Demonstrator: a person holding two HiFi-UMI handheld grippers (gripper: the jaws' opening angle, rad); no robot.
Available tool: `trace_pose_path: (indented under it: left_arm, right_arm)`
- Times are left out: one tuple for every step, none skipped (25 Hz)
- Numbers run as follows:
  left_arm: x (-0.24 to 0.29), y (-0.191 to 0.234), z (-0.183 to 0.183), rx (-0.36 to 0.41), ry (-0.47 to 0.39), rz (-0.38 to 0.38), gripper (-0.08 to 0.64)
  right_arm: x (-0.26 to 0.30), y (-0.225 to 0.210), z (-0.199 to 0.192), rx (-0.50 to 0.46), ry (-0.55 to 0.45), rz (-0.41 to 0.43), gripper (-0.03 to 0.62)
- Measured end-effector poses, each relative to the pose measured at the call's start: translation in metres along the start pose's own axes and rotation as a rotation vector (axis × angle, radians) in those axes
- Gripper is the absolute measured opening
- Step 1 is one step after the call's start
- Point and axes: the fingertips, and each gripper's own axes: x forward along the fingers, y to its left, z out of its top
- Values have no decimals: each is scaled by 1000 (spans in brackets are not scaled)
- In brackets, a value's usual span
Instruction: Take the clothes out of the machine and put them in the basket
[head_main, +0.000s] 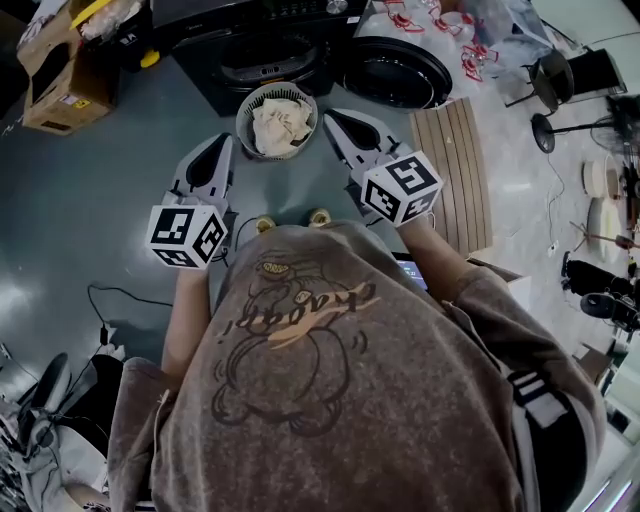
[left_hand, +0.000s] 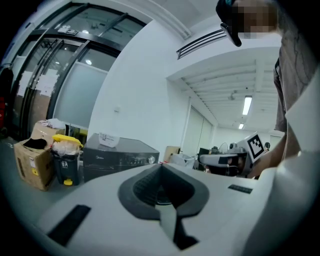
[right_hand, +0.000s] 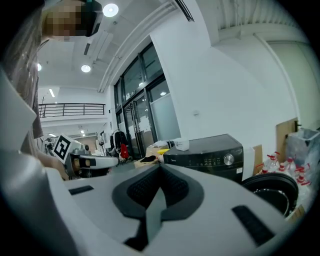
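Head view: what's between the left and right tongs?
The basket, holding crumpled pale clothes, sits between the tips of the left tongs and the right tongs. The head view shows this. Both tongs are shut and empty.

Grey floor (head_main: 80, 200), white wall (left_hand: 145, 90) w/ glass partition (left_hand: 60, 85), ceil. lights (right_hand: 110, 9), cardbd box (head_main: 60, 85)

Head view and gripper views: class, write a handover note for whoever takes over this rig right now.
Left gripper: shut, empty.
Right gripper: shut, empty.
Both are held either side of the basket, which stands before the machine and holds pale clothes.
Machine door is open.
The drum's inside cannot be seen: check it, and move any remaining clothes to the basket.
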Motion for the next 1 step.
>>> trace_pose_path:
  left_arm:
    - [-1,0,1,2,-1,2,6]
  right_arm:
    - [0,1,0,0,1,0,-3]
